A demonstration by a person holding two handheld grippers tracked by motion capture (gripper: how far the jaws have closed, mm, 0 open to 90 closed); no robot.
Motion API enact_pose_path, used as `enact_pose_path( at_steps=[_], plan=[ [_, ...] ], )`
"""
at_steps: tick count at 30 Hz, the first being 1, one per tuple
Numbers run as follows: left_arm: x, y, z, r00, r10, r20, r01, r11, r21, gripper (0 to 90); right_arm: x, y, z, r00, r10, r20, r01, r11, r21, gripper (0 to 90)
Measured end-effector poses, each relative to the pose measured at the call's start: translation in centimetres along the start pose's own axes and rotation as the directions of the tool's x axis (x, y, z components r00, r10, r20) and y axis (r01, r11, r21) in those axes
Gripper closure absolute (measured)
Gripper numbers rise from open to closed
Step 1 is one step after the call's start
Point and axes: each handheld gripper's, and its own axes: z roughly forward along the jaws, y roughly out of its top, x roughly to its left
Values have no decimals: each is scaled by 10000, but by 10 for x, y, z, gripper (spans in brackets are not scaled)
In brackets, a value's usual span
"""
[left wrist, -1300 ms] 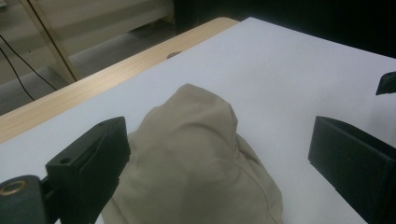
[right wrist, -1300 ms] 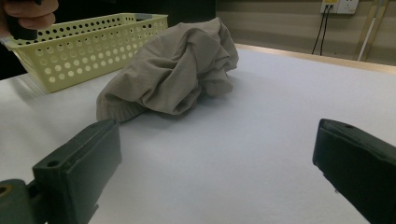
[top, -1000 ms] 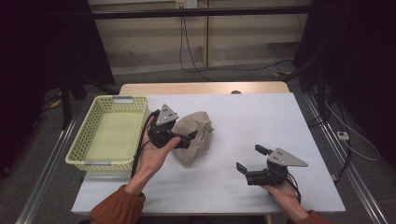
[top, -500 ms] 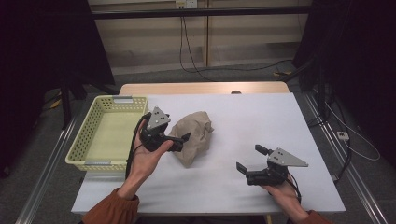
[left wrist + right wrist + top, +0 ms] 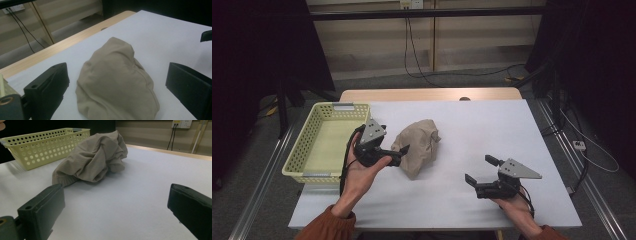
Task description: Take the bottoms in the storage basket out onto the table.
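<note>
**Q:** High view: how does the left gripper (image 5: 399, 154) stand, and what lies at it?

**A:** Its jaws are spread wide. In the left gripper view the two black jaws stand to either side of the cloth (image 5: 116, 82), neither one touching it. The cloth, a crumpled beige heap, lies on the table (image 5: 492, 130) just ahead of the jaws, left of the table's middle.

**Q:** And the hand behind that gripper?

**A:** The left hand (image 5: 362, 172) grasps the gripper from below, palm turned up; an orange sleeve (image 5: 327, 227) enters from the bottom edge.

**Q:** What lies farther out on that side?

**A:** The basket (image 5: 309, 145), yellow and perforated, sits at the table's left edge, just beside the gripper and near the cloth, without touching it.

**Q:** How does the right gripper (image 5: 482, 171) stand?

**A:** Also open, with jaws wide apart and nothing between them. It rests low at the table's near right, well apart from the cloth. In the right gripper view the cloth (image 5: 92, 157) sits ahead and to the left of the jaws, with the basket (image 5: 45, 145) behind it.
</note>
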Motion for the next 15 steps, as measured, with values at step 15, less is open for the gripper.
enact_pose_path(
  at_steps=[15],
  plan=[
    [9, -14, -24, 9985, -141, -533, 133, 9998, -151, 44, 0, 0, 1, 10000, -20, -10, 20, 10000, 17, 10]
  ],
)
